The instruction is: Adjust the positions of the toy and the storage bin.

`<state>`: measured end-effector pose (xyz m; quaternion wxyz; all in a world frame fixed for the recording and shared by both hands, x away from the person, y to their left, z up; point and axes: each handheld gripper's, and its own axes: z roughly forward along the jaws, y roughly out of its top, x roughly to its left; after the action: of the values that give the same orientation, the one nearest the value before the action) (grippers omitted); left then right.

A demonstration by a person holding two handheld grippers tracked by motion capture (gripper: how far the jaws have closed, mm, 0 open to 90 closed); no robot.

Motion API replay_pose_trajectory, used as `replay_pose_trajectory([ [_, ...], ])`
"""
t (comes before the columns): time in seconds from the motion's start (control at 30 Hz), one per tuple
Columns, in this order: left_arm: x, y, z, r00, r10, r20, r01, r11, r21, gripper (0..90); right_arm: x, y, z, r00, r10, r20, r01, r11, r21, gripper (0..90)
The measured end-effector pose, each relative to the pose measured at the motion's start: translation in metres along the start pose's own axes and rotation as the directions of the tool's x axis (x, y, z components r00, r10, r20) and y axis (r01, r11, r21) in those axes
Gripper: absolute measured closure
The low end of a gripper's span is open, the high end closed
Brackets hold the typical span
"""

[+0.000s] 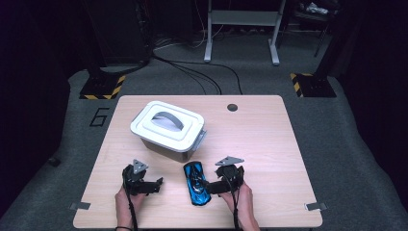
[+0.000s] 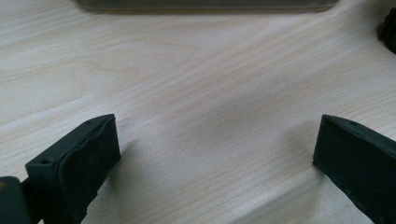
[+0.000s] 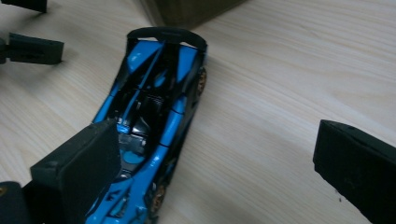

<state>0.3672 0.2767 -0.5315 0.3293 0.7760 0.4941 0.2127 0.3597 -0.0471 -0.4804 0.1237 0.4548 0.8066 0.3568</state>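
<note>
Two grippers: both jaws wide open, holding nothing.
right gripper [image 3: 215,163]: straddling toy car [image 3: 154,116], lower centre, lined up to grab.
left gripper [image 2: 217,154]: idle over bare counter [image 2: 196,70].
box [image 1: 168,130]: lid shut, probable destination.

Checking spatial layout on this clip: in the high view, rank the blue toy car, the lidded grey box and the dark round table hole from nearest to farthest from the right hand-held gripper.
1. Blue toy car, just left of the right hand-held gripper.
2. Lidded grey box, behind it to the left.
3. Dark round hole, near the table's far edge.

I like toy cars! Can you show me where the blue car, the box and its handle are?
blue car [image 1: 196,184], high view, on its roof.
box [image 1: 168,126], high view, on its lid.
handle [image 1: 169,118], high view, on the grey arch.
</note>
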Motion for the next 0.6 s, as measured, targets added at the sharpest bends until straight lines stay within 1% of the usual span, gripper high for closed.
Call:
replay_pose_trajectory([
  [0.1,0.0,0.0,0.0,1.0,0.0,0.0,0.0,1.0,0.0,0.4,0.01,0.004,0.007,0.9999,-0.014,-0.008,0.014,1.0,0.012,0.7],
  [0.17,0.0,0.0,0.0,1.0,0.0,0.0,0.0,1.0,0.0,0.4,0.012,0.006,0.009,0.9998,-0.016,-0.014,0.016,1.0,0.014,0.8],
  [0.23,0.0,0.0,0.0,1.0,0.0,0.0,0.0,1.0,0.0,0.4,0.019,0.01,0.016,0.9994,-0.025,-0.022,0.026,0.999,0.026,1.3],
  [0.27,0.0,0.0,0.0,1.0,0.0,0.0,0.0,1.0,0.0,0.4,0.019,0.01,0.016,0.9994,-0.025,-0.022,0.026,0.999,0.026,1.3],
  [0.3,0.0,0.0,0.0,1.0,-0.001,-0.001,0.001,1.0,0.0,0.4,0.022,0.012,0.022,0.9992,-0.023,-0.032,0.024,0.999,0.03,1.4],
  [0.33,0.0,0.0,0.0,1.0,-0.001,-0.001,0.001,1.0,0.0,0.4,0.022,0.012,0.022,0.9992,-0.023,-0.032,0.024,0.999,0.03,1.4],
  [0.37,0.0,0.0,0.0,1.0,0.0,0.0,0.0,1.0,0.0,0.5,0.025,0.014,0.028,0.999,-0.022,-0.04,0.023,0.999,0.038,1.4],
  [0.4,0.0,0.0,0.0,1.0,0.0,0.0,0.0,1.0,0.0,0.5,0.025,0.014,0.028,0.999,-0.022,-0.04,0.023,0.999,0.038,1.4],
  [0.43,0.0,0.0,0.0,1.0,0.0,0.001,0.0,1.0,0.0,0.5,0.028,0.016,0.033,0.9986,-0.025,-0.047,0.028,0.999,0.047,0.2],
  [0.47,0.0,0.0,0.0,1.0,0.0,0.001,0.0,1.0,-0.001,0.5,0.028,0.016,0.033,0.9986,-0.025,-0.047,0.028,0.999,0.047,0.2],
  [0.6,0.0,0.0,0.0,1.0,0.0,0.001,0.0,1.0,0.0,0.5,0.033,0.019,0.042,0.9984,-0.023,-0.052,0.026,0.998,0.061,0.0],
])
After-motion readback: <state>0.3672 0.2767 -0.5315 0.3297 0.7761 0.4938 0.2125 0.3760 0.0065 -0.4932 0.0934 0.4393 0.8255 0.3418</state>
